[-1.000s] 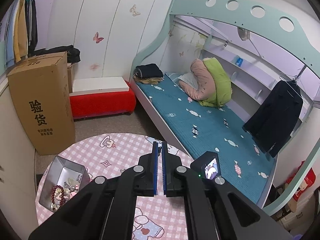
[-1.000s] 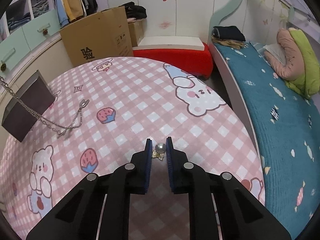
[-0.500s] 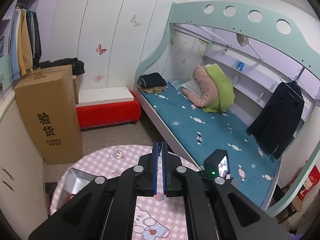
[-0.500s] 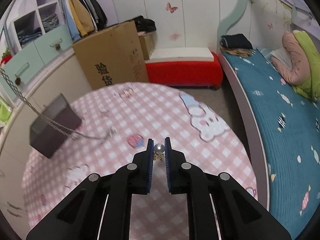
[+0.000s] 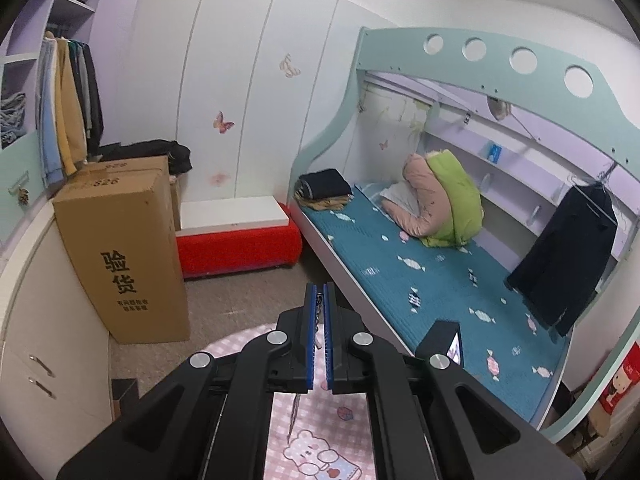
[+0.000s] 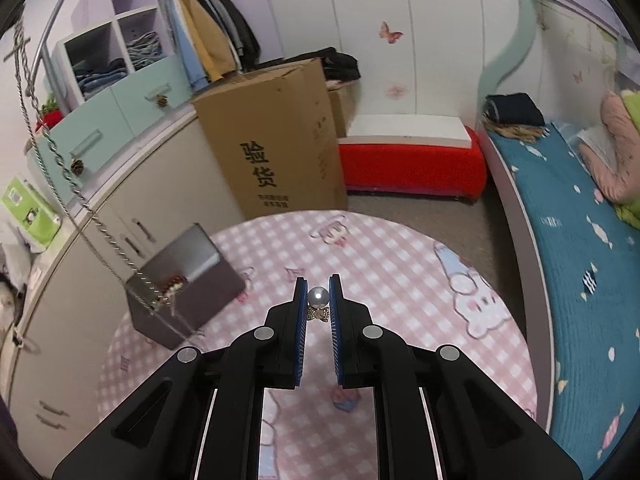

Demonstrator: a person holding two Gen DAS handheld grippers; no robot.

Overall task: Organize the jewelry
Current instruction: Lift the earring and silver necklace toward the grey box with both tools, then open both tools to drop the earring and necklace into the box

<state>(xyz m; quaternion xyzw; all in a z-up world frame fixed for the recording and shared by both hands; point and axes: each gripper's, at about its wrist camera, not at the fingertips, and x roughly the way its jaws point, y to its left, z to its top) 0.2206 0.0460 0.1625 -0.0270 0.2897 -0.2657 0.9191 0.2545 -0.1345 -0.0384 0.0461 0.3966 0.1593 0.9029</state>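
Note:
My left gripper (image 5: 319, 292) is shut on a thin silver chain (image 5: 319, 307), held high above the round table (image 5: 320, 424) with its pink checked cloth. In the right wrist view that chain (image 6: 60, 160) hangs from the upper left down to the open grey box (image 6: 200, 300), its lower end draped over the near rim. Dark red beads (image 6: 173, 281) lie inside the box. My right gripper (image 6: 318, 286) is shut on a pearl earring (image 6: 318, 296) with a small gold bow under the pearl, raised over the table (image 6: 400, 264) to the right of the box.
A tall cardboard box (image 6: 276, 140) stands on the floor behind the table, beside a red bench (image 6: 412, 164) with a white top. A bed (image 6: 580, 260) with a teal cover runs along the right. Cream cabinets (image 6: 132, 216) line the left side.
Both grippers have risen, so the table looks smaller and farther below. The chain has left the cloth and now hangs taut down to the box. The pearl earring stays gripped.

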